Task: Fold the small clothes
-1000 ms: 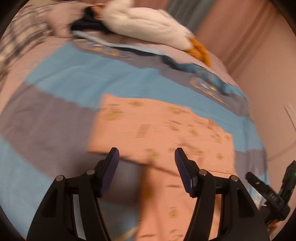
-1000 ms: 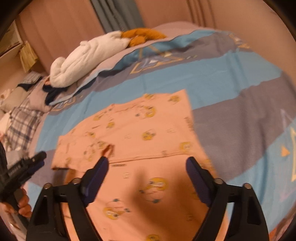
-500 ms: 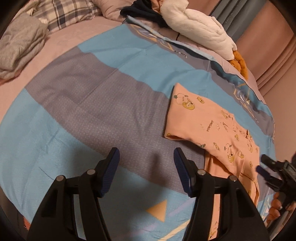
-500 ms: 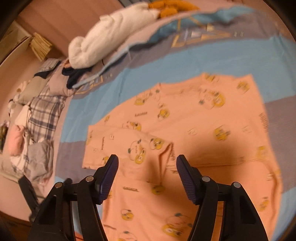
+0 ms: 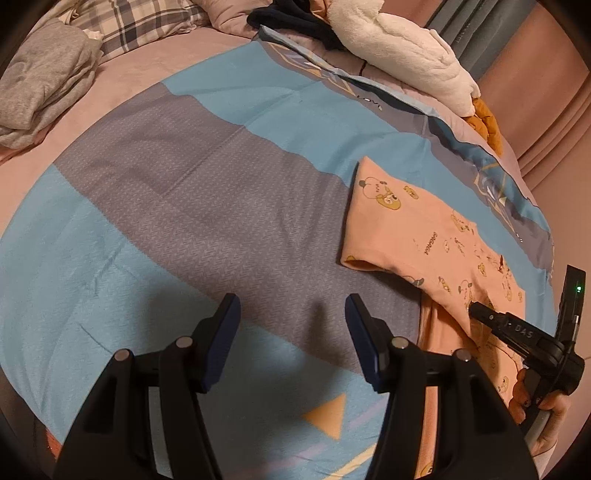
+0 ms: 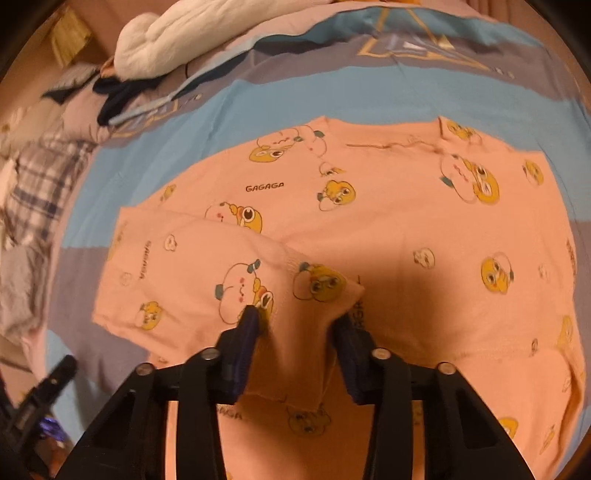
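A pink shirt with yellow cartoon prints (image 6: 406, 206) lies flat on the blue and grey bedspread (image 5: 184, 184). Its left sleeve is folded in over the body. My right gripper (image 6: 295, 321) is low on the near end of that sleeve. Its jaws are closing, and a raised bunch of sleeve fabric fills the gap and touches both pads. In the left wrist view the shirt (image 5: 406, 229) lies at the right, with the right gripper (image 5: 517, 332) and a hand on it. My left gripper (image 5: 291, 314) hangs open over bare bedspread, left of the shirt, with nothing between its fingers.
A white plush toy (image 5: 399, 55) and dark clothes lie at the head of the bed. A folded grey garment (image 5: 44, 81) and a plaid pillow (image 5: 147, 22) sit at the far left. Pink curtains (image 5: 546, 92) hang behind the bed.
My left gripper swung left off the shirt to bare bedspread, then held still. My right gripper moved down onto the folded sleeve and its jaws narrowed around a bunch of fabric.
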Action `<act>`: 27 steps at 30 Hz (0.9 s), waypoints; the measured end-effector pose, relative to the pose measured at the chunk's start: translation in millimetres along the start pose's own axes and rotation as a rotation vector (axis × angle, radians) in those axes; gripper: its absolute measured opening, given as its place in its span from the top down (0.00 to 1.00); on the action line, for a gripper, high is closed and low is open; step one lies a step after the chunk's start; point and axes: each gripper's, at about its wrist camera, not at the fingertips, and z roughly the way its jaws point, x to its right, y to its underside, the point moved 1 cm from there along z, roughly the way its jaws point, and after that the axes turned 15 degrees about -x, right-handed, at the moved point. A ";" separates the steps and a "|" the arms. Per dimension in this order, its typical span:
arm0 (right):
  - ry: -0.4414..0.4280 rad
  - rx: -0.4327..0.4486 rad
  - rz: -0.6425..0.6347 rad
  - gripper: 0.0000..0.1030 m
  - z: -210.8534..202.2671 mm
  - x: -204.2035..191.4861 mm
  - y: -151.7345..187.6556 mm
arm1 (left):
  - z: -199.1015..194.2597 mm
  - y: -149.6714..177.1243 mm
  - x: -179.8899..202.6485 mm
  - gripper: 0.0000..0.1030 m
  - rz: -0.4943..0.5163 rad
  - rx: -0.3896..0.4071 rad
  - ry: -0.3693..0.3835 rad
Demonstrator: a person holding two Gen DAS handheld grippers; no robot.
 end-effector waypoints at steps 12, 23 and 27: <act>0.094 0.139 -0.212 0.91 -63.9 -37.6 -7.8 | -7.4 2.1 -6.3 0.44 -0.021 0.007 -0.007; 0.063 0.313 -0.393 0.91 -152.3 -97.5 -36.7 | -18.0 1.5 -10.8 0.42 -0.028 0.023 -0.018; 0.072 0.354 -0.410 0.91 -168.3 -102.2 -38.3 | -19.0 1.3 -12.2 0.42 -0.034 0.025 -0.023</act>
